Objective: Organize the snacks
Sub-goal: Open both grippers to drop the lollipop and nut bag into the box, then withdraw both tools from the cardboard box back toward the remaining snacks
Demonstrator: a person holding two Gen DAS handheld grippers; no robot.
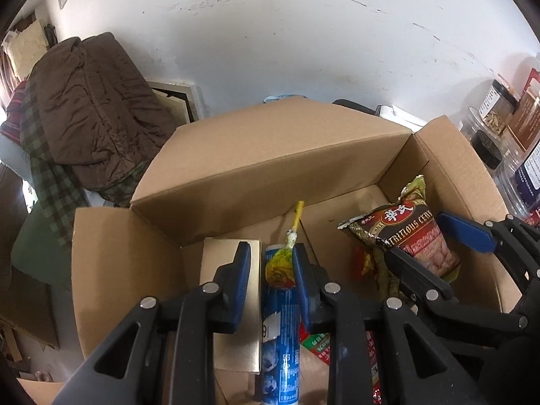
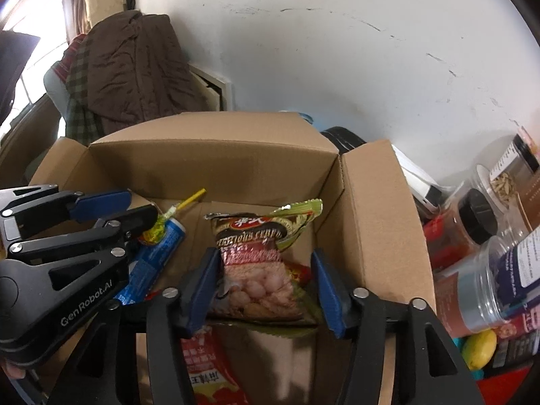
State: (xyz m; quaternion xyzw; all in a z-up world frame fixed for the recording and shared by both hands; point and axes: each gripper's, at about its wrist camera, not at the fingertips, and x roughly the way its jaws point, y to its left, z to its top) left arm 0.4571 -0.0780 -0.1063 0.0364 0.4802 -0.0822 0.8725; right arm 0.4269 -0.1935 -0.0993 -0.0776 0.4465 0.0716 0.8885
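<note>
Right now both my claws are down inside the open cardboard box (image 1: pixel 270 155). My left claw (image 1: pixel 271 266) is pinched narrow on a lollipop (image 1: pixel 278 266) in a yellow-green wrapper, its yellow stick (image 1: pixel 298 214) pointing up toward the far wall of the box. Under the lollipop lies a blue tube (image 1: pixel 280 341) of snacks, stretched lengthwise toward me, and just left of it sits a pale gold box (image 1: pixel 233 303), touching the tube's side.

Over on the other side, my right claw (image 2: pixel 265 287) stands partly open around the cereal bag (image 2: pixel 260 270), a dark packet with green edges and a clear window showing pinkish pieces. The left pad (image 2: pixel 202 290) is at the bag's edge; the right pad (image 2: pixel 327 293) stands clear of it, so the bag sits between the fingers rather than squeezed. It rests on the box floor, leaning up toward the right-hand wall, with a small red and green wrapper (image 2: pixel 298 273) peeking out beside it. A red packet (image 2: pixel 209 368) with white lettering lies nearer to me, below the claw.

From the right wrist view I see my left claw (image 2: pixel 148 219) coming in from the left, the lollipop at its tips above the blue tube (image 2: pixel 155 260). Outside the box on the right stand clear jars (image 2: pixel 486 290) with dark lids, and a yellow fruit (image 2: pixel 479 347) lies low in the corner. A brown jacket (image 1: pixel 94 108) hangs behind, by the white wall.
</note>
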